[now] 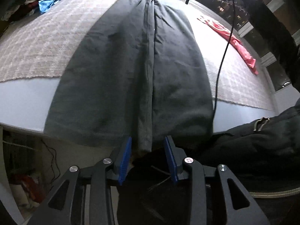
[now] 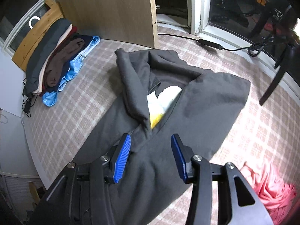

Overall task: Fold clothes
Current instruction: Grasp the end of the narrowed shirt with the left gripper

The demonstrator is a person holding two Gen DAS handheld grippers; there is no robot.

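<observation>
Left hand-held gripper (image 1: 148,146): I see its blue pads spread wide, either side of a narrow hanging fold at the hem; nothing is pinched.
Right hand-held gripper (image 2: 151,144): jaws wide apart over the cloth near the collar opening, gripping nothing that I can see.
Dark grey garment (image 1: 135,71): stretched lengthwise on the bed straight ahead of my left tool, its hem drooping over the near edge; a white and yellow lining (image 2: 161,105) shows just beyond my right tool.
Bed cover (image 2: 78,108): pale plaid, under everything.
Pink garment (image 2: 266,185): crumpled to the right of my right tool, beside the grey one.
Clothes pile (image 2: 56,63): far ahead-left, blue satin piece at its edge.
Black cable (image 1: 223,52): hangs across the view right of my left tool.
Hard to make out: the dark mass below my left tool; the garment's far end is cut off there.
</observation>
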